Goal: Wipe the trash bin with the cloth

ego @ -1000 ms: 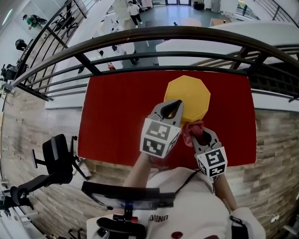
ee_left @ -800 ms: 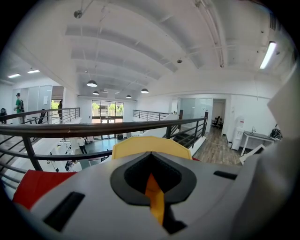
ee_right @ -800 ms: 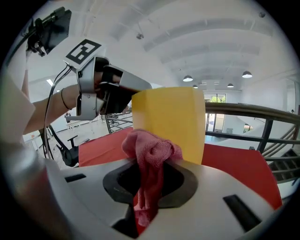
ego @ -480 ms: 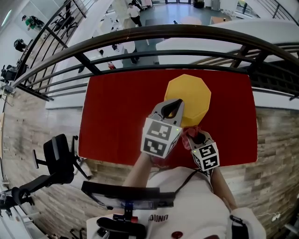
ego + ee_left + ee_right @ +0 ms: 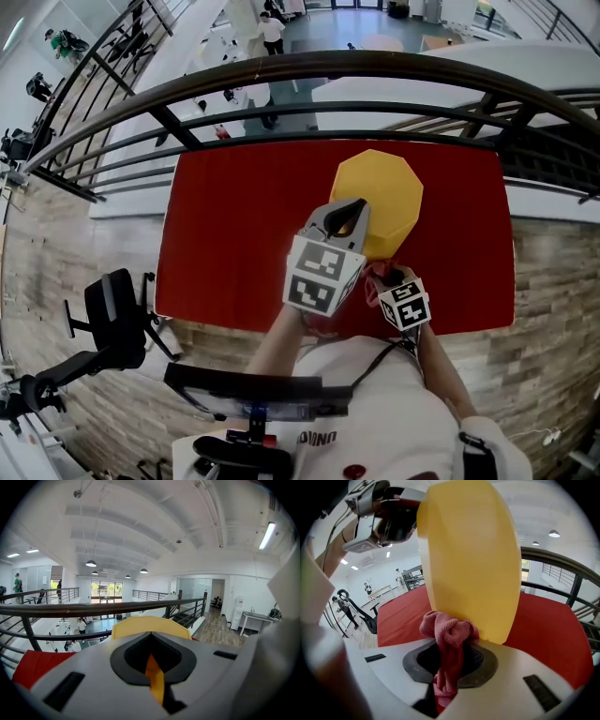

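The yellow trash bin [image 5: 380,187] on the red table [image 5: 234,225] is gripped at its rim by the left gripper [image 5: 351,216]. A pink cloth [image 5: 449,632] is clenched in the right gripper [image 5: 449,663] and pressed against the bin's side.

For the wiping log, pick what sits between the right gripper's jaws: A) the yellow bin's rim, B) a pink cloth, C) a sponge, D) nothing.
B: the right gripper has its jaws closed on the pink cloth, which is bunched against the yellow bin.

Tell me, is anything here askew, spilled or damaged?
Nothing stands out. The yellow trash bin stands on the red table, the left gripper clamps its edge, and the right gripper holds the pink cloth at its side.
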Action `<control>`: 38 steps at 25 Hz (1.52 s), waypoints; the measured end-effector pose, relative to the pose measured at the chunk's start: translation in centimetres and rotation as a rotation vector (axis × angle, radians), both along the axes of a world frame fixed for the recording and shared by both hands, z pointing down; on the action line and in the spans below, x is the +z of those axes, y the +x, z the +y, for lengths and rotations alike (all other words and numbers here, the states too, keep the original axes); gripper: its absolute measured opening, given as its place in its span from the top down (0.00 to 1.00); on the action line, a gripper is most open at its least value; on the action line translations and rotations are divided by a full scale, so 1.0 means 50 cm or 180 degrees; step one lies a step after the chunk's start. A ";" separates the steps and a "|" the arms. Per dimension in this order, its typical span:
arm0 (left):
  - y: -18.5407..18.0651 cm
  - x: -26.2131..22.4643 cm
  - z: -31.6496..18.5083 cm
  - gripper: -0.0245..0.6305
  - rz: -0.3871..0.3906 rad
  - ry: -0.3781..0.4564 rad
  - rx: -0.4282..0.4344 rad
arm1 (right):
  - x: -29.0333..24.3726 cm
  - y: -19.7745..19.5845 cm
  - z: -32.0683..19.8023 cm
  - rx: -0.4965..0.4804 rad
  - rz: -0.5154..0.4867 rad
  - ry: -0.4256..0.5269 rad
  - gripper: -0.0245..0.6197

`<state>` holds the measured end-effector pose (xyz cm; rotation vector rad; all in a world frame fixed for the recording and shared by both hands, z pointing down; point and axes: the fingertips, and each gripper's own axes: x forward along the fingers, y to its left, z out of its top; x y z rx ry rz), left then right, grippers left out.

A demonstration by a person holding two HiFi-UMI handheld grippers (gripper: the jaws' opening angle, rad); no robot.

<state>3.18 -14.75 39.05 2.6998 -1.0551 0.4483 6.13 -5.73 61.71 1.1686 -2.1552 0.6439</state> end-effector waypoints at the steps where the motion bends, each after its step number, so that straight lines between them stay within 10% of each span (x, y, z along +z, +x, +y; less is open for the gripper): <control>1: 0.000 0.000 0.000 0.97 -0.0001 0.0004 0.0001 | 0.010 0.001 0.001 -0.0003 0.0021 -0.0036 0.86; 10: 0.002 0.005 -0.001 0.97 0.0064 -0.0029 0.0041 | -0.060 0.009 0.022 -0.0222 -0.0160 0.0004 0.86; 23: -0.042 -0.006 -0.013 0.97 0.0613 -0.0305 -0.0085 | -0.456 -0.055 0.000 -0.0468 -0.0366 0.1408 0.86; 38: -0.075 -0.006 -0.020 0.97 0.0708 -0.0231 -0.0166 | -0.318 -0.095 -0.038 -0.0281 0.0172 0.1070 0.86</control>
